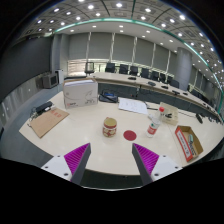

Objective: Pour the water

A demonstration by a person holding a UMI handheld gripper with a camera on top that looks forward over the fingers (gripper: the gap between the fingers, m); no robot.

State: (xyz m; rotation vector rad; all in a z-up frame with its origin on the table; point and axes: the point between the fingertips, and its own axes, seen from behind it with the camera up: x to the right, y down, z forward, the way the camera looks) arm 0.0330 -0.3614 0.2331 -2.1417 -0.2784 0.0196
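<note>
While the gripper (pixel 110 158) hovers above the near edge of the pale table (pixel 90 130), its two fingers stand spread apart with nothing between them, the magenta pads (pixel 77 156) flanking the lower centre of the frame. A squat, dark-lidded jar (pixel 110 127) stands upright just above centre, straight ahead beyond the fingertips. A slim, red-capped bottle (pixel 153 124), presumably the water source, stands upright to the jar's right, so reaching it likely requires a rightward, forward approach.

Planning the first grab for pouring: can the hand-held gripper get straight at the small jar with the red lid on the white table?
Probably yes. The hand-held gripper is open, and the small jar with the red lid stands just ahead of its fingers on bare white table, nothing between.
</note>
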